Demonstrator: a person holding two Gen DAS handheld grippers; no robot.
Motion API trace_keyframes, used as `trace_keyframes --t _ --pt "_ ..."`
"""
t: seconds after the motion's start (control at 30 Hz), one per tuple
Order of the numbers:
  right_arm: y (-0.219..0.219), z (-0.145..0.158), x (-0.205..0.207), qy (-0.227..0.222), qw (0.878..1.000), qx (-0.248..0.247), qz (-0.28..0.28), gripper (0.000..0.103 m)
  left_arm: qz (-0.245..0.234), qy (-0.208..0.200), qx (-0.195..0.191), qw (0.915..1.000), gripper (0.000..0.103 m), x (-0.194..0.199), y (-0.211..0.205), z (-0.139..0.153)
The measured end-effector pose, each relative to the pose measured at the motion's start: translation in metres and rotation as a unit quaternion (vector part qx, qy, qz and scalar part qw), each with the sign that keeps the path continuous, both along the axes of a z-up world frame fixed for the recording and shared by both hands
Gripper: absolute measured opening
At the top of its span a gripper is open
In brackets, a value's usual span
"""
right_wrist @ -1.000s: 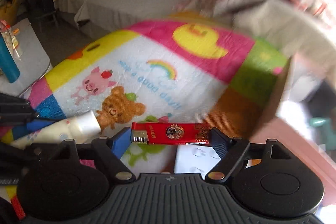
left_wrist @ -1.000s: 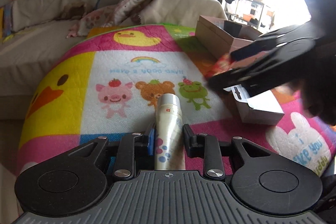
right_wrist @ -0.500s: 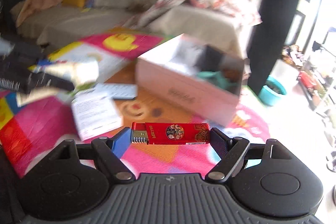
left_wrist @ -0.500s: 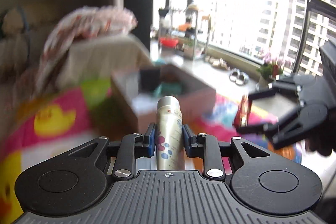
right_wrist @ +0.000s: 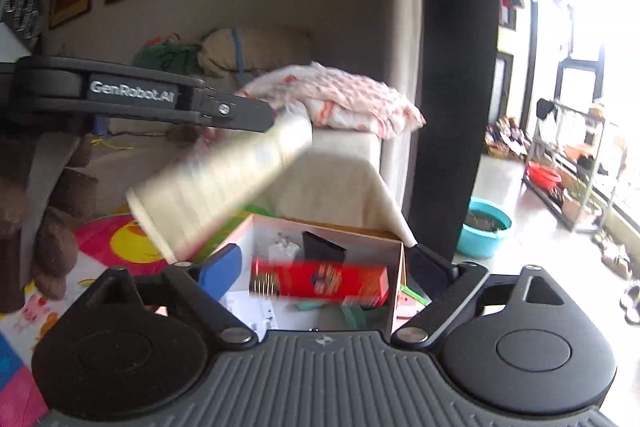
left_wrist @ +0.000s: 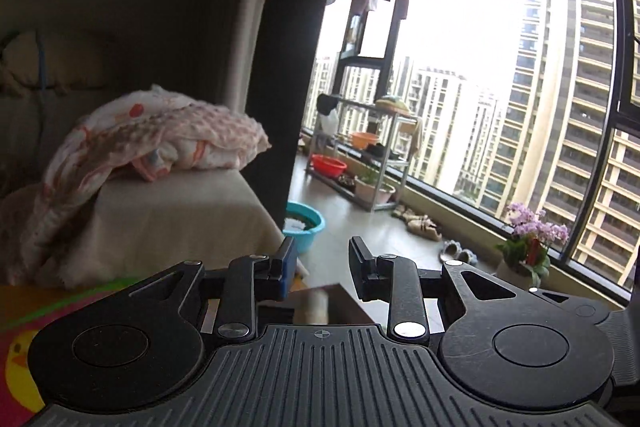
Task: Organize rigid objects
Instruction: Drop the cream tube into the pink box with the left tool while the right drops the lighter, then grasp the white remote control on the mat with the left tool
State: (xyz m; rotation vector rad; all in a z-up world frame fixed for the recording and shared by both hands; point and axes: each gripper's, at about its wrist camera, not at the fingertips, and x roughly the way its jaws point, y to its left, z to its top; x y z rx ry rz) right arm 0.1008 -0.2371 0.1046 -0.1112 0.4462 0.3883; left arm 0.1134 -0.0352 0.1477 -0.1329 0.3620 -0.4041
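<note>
My left gripper (left_wrist: pixel 320 259) is open and empty, raised above the brown box (left_wrist: pixel 344 303); a blurred pale shape (left_wrist: pixel 318 307) shows just below the jaws. In the right wrist view the cream tube (right_wrist: pixel 224 183) is blurred, in mid-air below the left gripper's finger (right_wrist: pixel 224 111), tilted above the open cardboard box (right_wrist: pixel 320 227). My right gripper (right_wrist: pixel 324 267) is open over the box. The red lighter (right_wrist: pixel 320 281) is blurred between the jaws, touching neither, above the box's inside.
The box stands on a colourful cartoon play mat (right_wrist: pixel 108 243). A sofa end with a pink blanket (left_wrist: pixel 152 139) lies behind. A teal basin (left_wrist: pixel 304 223), a metal rack (left_wrist: pixel 368 163) and a flower pot (left_wrist: pixel 528 247) stand by the window.
Both grippers swung over the cardboard box and opened. The left let go of the cream tube and the right let go of the red lighter; both are falling.
</note>
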Motion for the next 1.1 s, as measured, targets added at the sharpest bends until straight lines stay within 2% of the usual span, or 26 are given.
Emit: trace_keyframes --t 0.13,0.33,0.43,0.53,0.67,0.83,0.97,1.03,1.1 --pt "-0.015 -0.032 -0.009 0.042 0.999 0.007 0.004 0.092 0.004 0.041 0.005 0.9992 0.032 -0.029 0.026 -0.039" --pt "-0.026 -0.086 -0.063 0.087 0.995 -0.039 0.023 0.092 0.025 0.118 0.01 0.9927 0.032 -0.095 0.068 -0.096" --pt "-0.022 -0.095 -0.091 0.101 0.993 -0.041 0.046 0.092 0.043 0.138 0.008 0.9895 0.032 -0.129 0.091 -0.109" --pt "-0.007 -0.091 -0.112 0.118 0.988 -0.024 0.101 0.092 0.091 0.149 -0.003 0.9846 0.032 -0.154 0.115 -0.115" --pt "0.039 -0.089 -0.128 0.11 0.978 -0.04 0.171 0.092 0.158 0.155 -0.01 0.9752 0.032 -0.161 0.137 -0.121" --pt "0.09 -0.1 -0.135 0.105 0.966 -0.076 0.225 0.092 0.15 0.17 -0.008 0.9739 0.032 -0.158 0.135 -0.131" --pt "0.107 -0.105 -0.13 0.085 0.967 -0.099 0.221 0.092 0.132 0.169 0.022 0.9765 0.032 -0.16 0.117 -0.14" --pt "0.101 -0.103 -0.121 0.088 0.969 -0.098 0.207 0.085 0.124 0.163 0.044 0.9778 0.032 -0.161 0.107 -0.141" --pt "0.087 -0.102 -0.111 0.091 0.975 -0.099 0.178 0.084 0.112 0.162 0.056 0.9788 0.032 -0.161 0.1 -0.141"
